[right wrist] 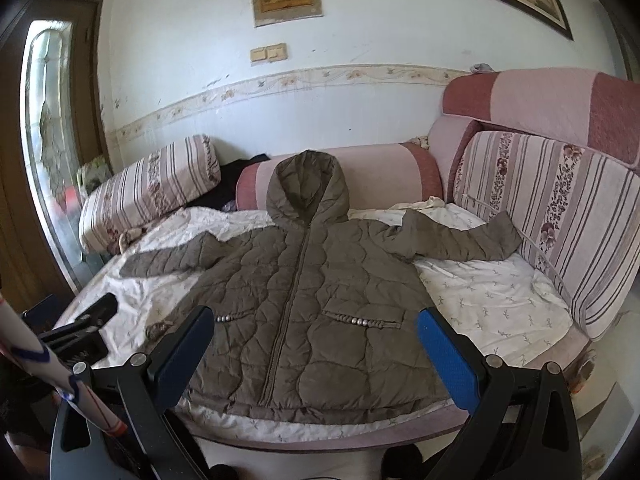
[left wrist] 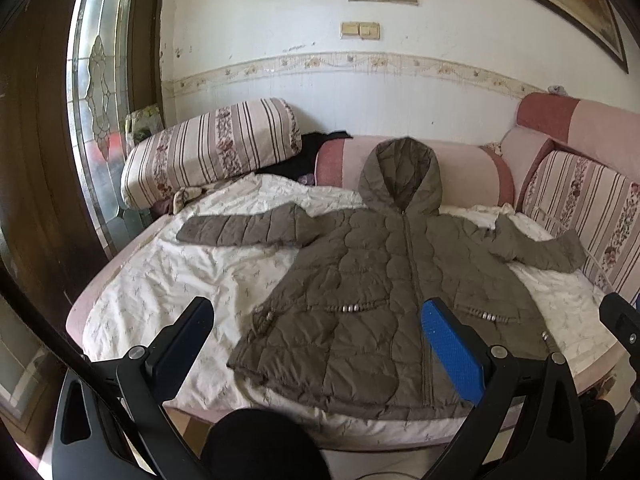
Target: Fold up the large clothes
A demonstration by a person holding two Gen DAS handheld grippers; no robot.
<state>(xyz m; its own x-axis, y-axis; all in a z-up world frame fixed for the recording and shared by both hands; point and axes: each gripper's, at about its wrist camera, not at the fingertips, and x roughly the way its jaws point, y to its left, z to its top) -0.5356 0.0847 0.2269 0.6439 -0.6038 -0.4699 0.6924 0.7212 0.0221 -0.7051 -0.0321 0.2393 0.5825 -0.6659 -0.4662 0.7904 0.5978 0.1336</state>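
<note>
While both grippers hang above the near edge of the bed, we see the jacket spread flat and untouched.

We find the olive quilted jacket lying face up on the white sheet, zipped, its hood resting against the pink bolster at the far side. Both sleeves stretch outward; the right one reaches the striped cushion. Our left gripper has its jaws spread wide, holding nothing, with the hem showing between its fingers. Our right gripper is likewise parted and empty over the jacket's lower half. A striped pillow sits at the far left, beside the glass-panelled door.
</note>
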